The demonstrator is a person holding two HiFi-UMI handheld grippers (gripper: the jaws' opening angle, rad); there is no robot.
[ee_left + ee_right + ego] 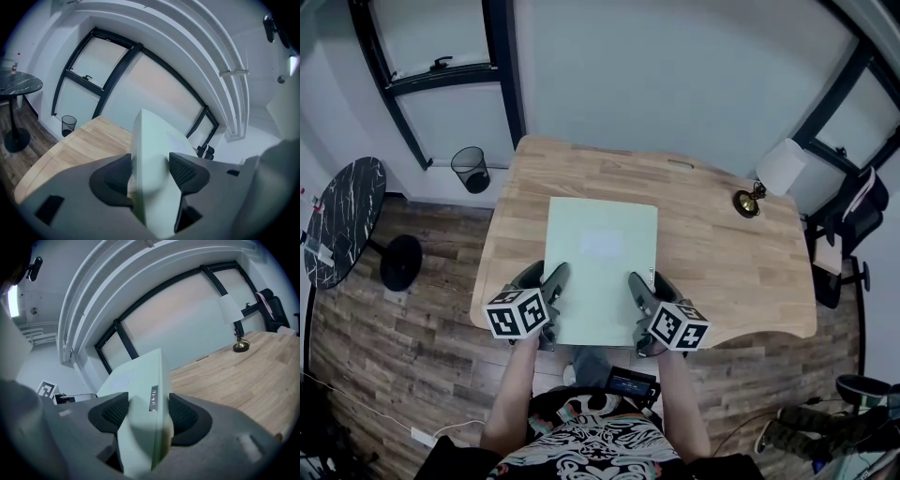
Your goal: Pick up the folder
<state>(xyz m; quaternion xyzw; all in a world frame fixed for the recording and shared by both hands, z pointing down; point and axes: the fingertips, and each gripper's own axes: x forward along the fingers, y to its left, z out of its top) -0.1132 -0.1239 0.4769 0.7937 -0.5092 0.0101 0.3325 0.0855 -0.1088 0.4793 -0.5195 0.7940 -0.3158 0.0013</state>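
Note:
A pale green folder point(600, 253) lies lengthwise over the middle of the wooden desk point(731, 272), its near end reaching past the desk's front edge. My left gripper point(551, 289) is shut on the folder's near left edge. My right gripper point(637, 292) is shut on its near right edge. In the left gripper view the folder point(152, 140) stands edge-on between the two dark pads of the left gripper point(150, 172). In the right gripper view the folder's spine point(143, 376), with a small label, fills the gap of the right gripper point(143, 412). Whether the folder still touches the desk I cannot tell.
A brass lamp with a white shade point(769, 178) stands at the desk's far right corner. A black wire bin point(470, 169) sits on the floor beyond the left corner, a round dark side table point(342, 220) at far left, a chair point(853, 220) at right.

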